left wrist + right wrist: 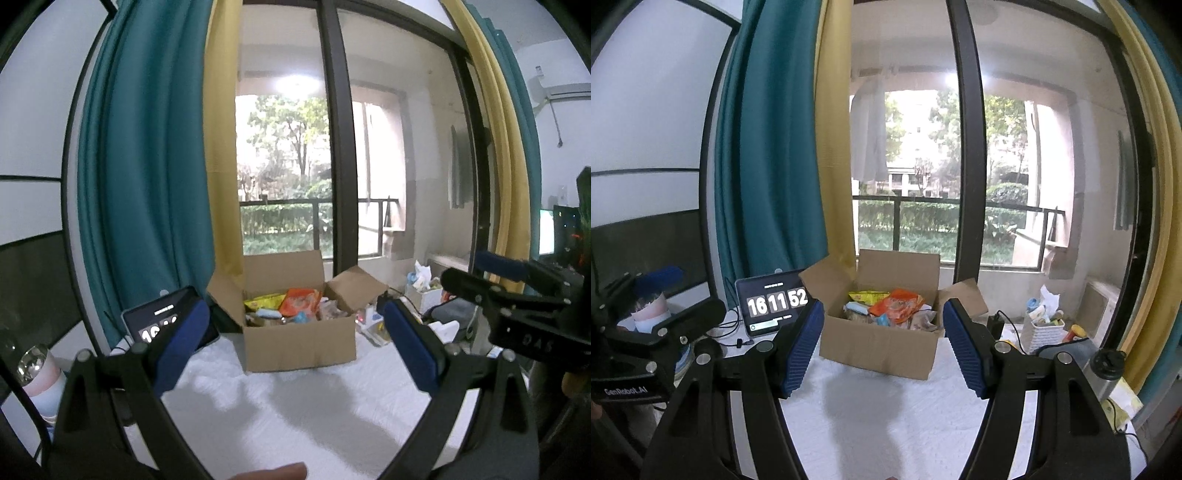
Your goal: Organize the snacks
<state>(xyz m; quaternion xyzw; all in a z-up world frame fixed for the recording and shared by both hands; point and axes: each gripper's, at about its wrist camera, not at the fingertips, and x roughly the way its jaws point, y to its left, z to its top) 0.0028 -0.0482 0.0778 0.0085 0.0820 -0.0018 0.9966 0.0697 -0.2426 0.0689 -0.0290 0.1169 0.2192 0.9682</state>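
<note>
An open cardboard box (pixel 299 345) stands on the white table, flaps up, also in the right wrist view (pixel 879 349). It holds several snack packs: an orange bag (pixel 299 301) (pixel 897 304), a yellow bag (pixel 264 302) (pixel 866 295) and pale blue packs. My left gripper (pixel 295 332) is open and empty, a short way in front of the box. My right gripper (pixel 882 347) is open and empty, also short of the box. The right gripper shows at the right of the left view (pixel 517 295); the left gripper shows at the left of the right view (pixel 665 325).
A tablet (pixel 774 306) showing a clock stands left of the box, with cables beside it. A white basket (pixel 1043 330) with small items sits at the right, a bottle (pixel 1104 373) nearer. A cup (pixel 40 384) stands at the far left. Curtains and a glass door lie behind.
</note>
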